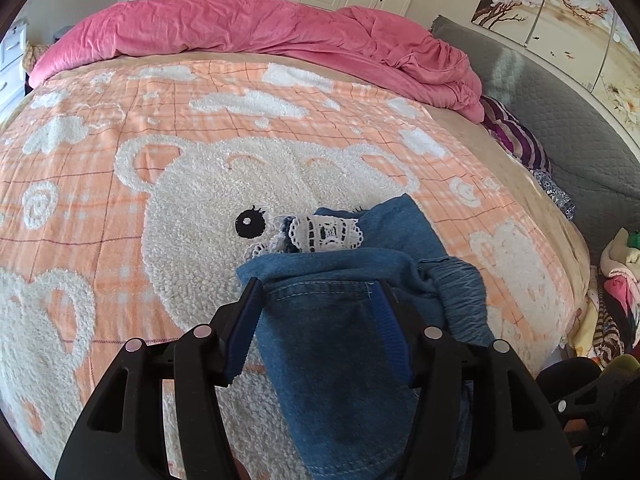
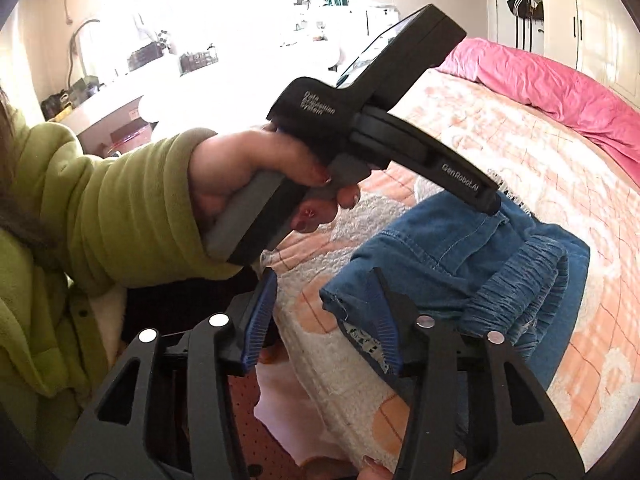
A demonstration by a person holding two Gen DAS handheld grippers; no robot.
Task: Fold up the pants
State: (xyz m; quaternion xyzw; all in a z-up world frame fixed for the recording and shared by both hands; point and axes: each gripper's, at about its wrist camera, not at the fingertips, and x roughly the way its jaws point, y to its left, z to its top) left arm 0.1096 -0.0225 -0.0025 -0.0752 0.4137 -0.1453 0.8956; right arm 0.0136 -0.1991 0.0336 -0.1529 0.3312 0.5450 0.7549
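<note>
Folded blue denim pants (image 1: 400,236) with an elastic waistband (image 1: 460,288) and white lace trim (image 1: 328,232) lie on the bear blanket (image 1: 200,200). My left gripper (image 1: 316,292) is open just above them, its blue pads on either side of a stitched denim fold without pinching it. From the right wrist view, the pants (image 2: 460,248) show the left gripper's tip (image 2: 494,204) resting at their far side, held by a hand (image 2: 248,168) in a green sleeve. My right gripper (image 2: 324,280) is open at the near denim corner, its right pad (image 2: 384,320) over the hem.
A rumpled pink duvet (image 1: 280,28) lies along the far side of the bed, with a grey padded headboard (image 1: 560,100) and striped cloth (image 1: 516,136) to the right. A pile of clothes (image 1: 616,280) sits off the bed's right edge. A cluttered desk (image 2: 120,80) stands behind the person.
</note>
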